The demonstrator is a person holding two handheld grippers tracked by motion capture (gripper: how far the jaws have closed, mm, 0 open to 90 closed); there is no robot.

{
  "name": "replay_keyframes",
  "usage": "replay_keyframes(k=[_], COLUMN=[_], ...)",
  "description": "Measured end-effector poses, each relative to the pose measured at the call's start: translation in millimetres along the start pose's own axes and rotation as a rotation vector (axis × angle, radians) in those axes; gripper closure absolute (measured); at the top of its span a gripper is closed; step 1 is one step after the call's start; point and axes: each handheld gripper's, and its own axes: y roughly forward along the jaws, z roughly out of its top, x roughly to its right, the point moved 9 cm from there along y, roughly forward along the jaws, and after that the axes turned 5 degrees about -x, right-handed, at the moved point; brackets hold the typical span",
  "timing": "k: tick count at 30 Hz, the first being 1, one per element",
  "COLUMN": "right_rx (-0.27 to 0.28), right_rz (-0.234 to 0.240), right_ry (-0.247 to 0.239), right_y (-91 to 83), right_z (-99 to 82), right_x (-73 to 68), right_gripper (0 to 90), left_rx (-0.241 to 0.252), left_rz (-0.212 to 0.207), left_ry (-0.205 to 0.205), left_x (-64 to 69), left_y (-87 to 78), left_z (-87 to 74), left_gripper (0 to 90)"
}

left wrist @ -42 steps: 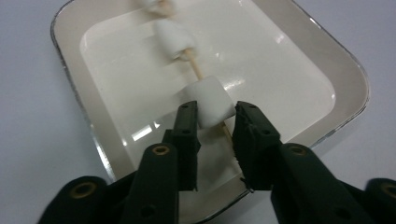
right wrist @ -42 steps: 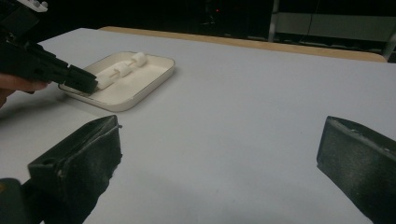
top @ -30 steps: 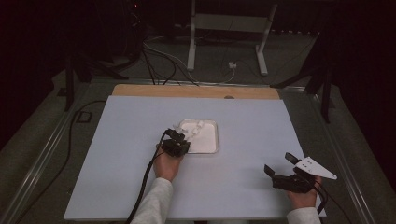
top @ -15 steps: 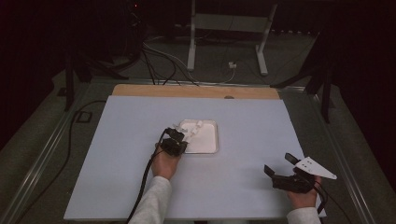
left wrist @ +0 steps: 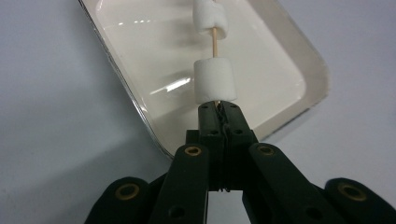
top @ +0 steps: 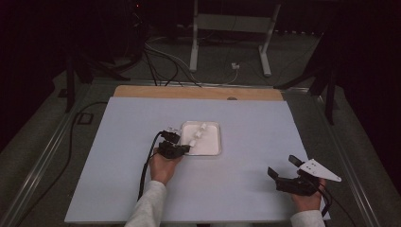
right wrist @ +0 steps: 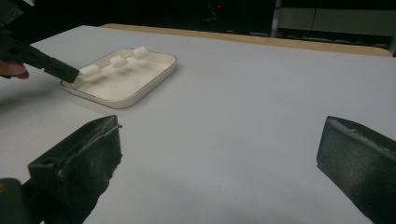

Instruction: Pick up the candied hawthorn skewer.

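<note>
Since a second ago the left tongs [left wrist: 218, 109] have closed their jaws on the bare end of a thin wooden stick [left wrist: 215, 41], and the hand behind them has barely shifted; the right tongs have stayed where they were. The left tongs now pinch the stick tight, jaws fully together, with the nearest marshmallow [left wrist: 214, 80] sitting just beyond their tips and touching them. A second marshmallow [left wrist: 209, 17] sits farther out along the same stick. The stick and its marshmallows hang over the white tray [left wrist: 312, 70], which lies straight ahead of the left tongs' tips. In the right gripper view three marshmallows show in a row on the stick. Well to the right, the right tongs [top: 286, 168] rest low over the pale tabletop [top: 250, 123], jaws spread wide with nothing between them, the tray well apart from them on their left
</note>
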Motion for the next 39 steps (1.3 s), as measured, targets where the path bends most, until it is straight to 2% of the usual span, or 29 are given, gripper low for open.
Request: replay_keyframes(k=[10,15,21,24,30,39], right_rx=[0.002,0.008,0.006,0.004,0.025,0.016], right_rz=[0.01,0.034,0.054,0.071,0.134,0.169], right_ry=[0.019,0.056,0.07,0.066,0.109,0.125], right_y=[0.9,1.4,2.8,4.3,10.8,29.5], right_z=[0.4,1.0,4.5,10.3,30.0,50.8], right_x=[-0.1,-0.9,-5.9,-10.2,-17.3,-25.8], right_gripper=[0.0,0.0,0.0,0.0,0.0,0.0], left_rx=[0.094,0.129,0.162,0.172,0.198,0.221], left_rz=[-0.067,-0.083,-0.093,-0.095,-0.099,-0.106], left_ry=[0.0,0.014,0.051,0.063,0.077,0.102], left_x=[0.0,0.9,5.2,4.8,3.2,3.9], left_y=[-24.1,-33.8,-44.1,-49.5,-61.3,-72.0], left_z=[-5.5,-6.1,-9.1,-11.5,-15.8,-23.6], left_gripper=[90.0,90.0,90.0,90.0,90.0,90.0])
